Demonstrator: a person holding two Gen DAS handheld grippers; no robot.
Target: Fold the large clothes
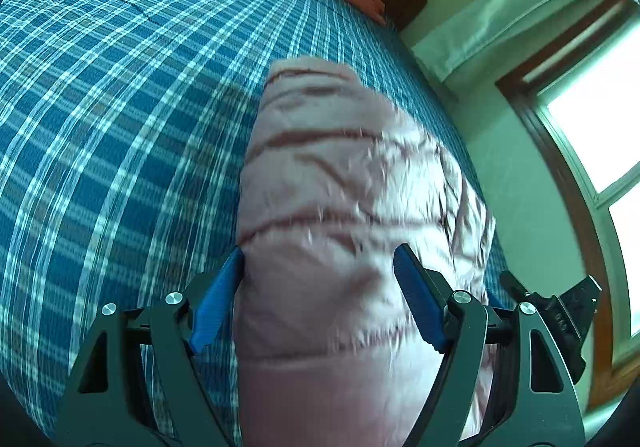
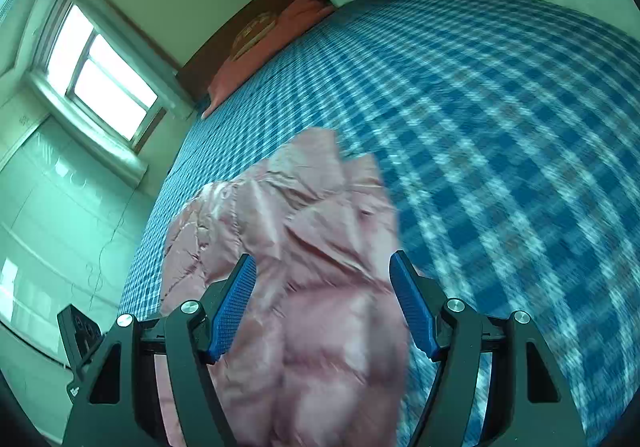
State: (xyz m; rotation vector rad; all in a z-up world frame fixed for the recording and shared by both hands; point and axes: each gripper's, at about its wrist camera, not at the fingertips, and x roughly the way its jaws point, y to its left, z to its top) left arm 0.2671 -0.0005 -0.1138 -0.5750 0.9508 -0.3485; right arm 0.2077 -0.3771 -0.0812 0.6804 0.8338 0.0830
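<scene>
- Blue plaid bed (image 1: 120,119) fills both views, with a window (image 2: 104,75) on the wall beyond it.
- Left gripper (image 1: 320,287) has its jaws spread wide, the pink jacket (image 1: 340,207) bulging between them; whether they pinch it, I cannot tell.
- Right gripper (image 2: 323,299) is likewise wide, jacket between its jaws, probably spreading a fold.
- Jacket looks quilted, shiny, crumpled and puffy.

No legible text, seemingly.
</scene>
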